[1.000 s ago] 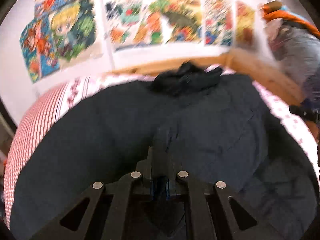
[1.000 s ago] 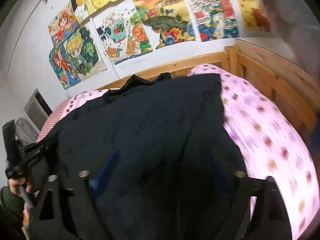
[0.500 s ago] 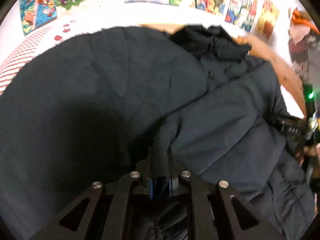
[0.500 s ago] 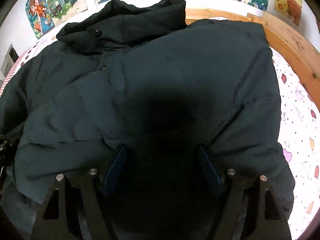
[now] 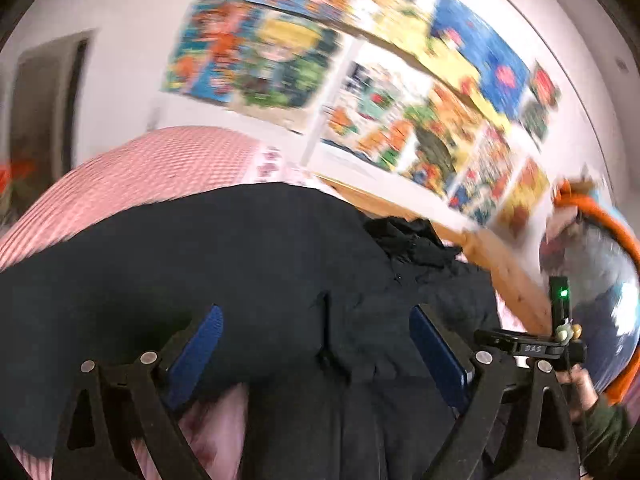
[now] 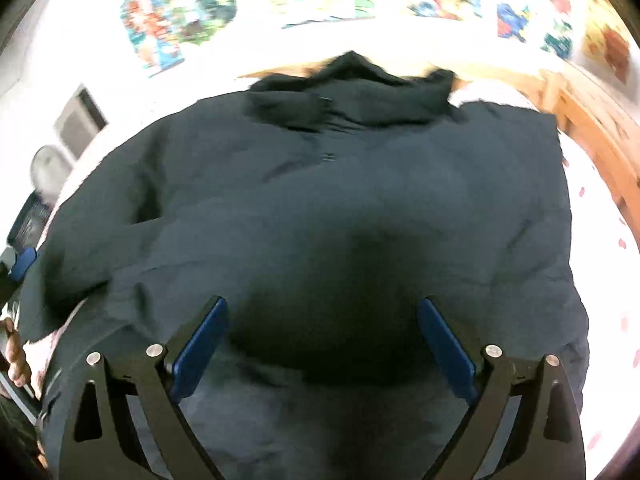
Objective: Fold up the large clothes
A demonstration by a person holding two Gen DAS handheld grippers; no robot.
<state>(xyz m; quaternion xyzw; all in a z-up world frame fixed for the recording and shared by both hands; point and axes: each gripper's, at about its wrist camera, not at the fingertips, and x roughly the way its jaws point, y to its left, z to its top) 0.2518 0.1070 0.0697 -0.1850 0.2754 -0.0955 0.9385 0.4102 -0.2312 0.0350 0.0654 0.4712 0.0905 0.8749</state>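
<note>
Pink bedsheet [image 5: 132, 176] under dark jacket [image 6: 320, 200], postered wall [image 5: 120, 60]

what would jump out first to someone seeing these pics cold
A big dark jacket fills the middle, spread on a bed with pink sheets, its collar toward the wall. Behind it, bright cartoon posters cover the white wall. In front, the left gripper and right gripper both hang open over the fabric.
</note>
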